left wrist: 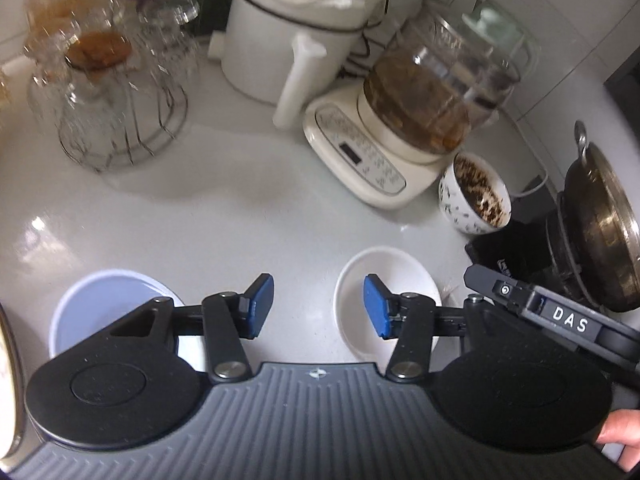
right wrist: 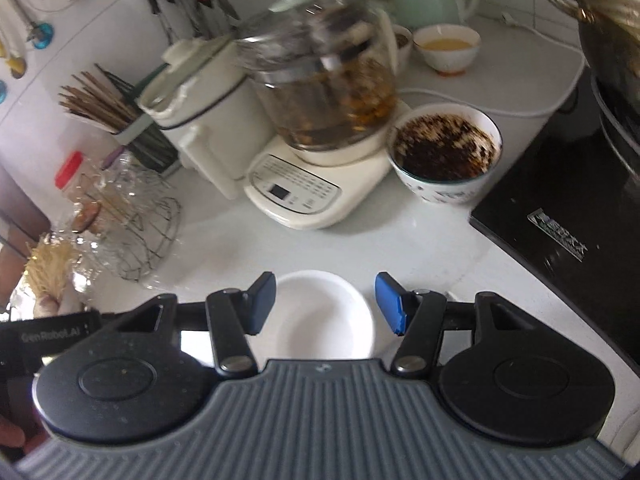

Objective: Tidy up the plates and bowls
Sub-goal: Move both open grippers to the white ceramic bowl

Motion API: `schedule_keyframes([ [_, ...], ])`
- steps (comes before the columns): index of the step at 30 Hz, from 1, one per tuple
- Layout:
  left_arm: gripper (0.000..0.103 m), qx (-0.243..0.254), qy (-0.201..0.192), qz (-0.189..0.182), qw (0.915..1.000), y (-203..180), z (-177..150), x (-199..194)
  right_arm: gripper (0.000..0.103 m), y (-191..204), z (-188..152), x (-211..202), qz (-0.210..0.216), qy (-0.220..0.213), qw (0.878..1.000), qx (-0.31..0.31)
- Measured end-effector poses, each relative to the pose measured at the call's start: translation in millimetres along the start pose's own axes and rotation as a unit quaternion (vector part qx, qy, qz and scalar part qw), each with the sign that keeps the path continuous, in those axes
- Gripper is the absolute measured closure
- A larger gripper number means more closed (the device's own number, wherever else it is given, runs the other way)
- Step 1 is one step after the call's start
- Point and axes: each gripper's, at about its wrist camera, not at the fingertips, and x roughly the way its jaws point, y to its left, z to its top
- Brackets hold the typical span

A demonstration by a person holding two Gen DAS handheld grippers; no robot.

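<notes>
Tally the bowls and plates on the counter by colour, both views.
White dish: 1
Pale blue bowl: 1
Patterned bowl with dark residue: 1
White bowl with yellow liquid: 1
Bowl half hidden behind the glass kettle: 1
Total: 5

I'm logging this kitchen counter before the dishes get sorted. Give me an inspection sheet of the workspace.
Surface: white counter, glossy, bare in the middle.
Job's things: white dish and pale blue bowl near the front edge, apart.
Clutter: glass kettle on its base, patterned bowl with dark residue, wire rack of glasses, white cooker, chopsticks.
Grippers: left gripper and right gripper open, holding nothing.
Cables: white cord behind the patterned bowl.
Surroundings: black hob with pot, tiled wall.
</notes>
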Motion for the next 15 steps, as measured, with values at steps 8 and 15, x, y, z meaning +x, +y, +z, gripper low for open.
schedule_keyframes([
  [8,0.047,0.021,0.017,0.013,0.9995,-11.1,-9.7,34.2,0.045,-25.0,-1.2,16.7,-0.011,0.021,0.999,0.030],
  [15,0.047,0.017,0.040,0.010,0.9990,-11.0,-14.0,60.1,0.045,-39.5,-2.1,38.4,0.007,0.052,0.997,0.062],
])
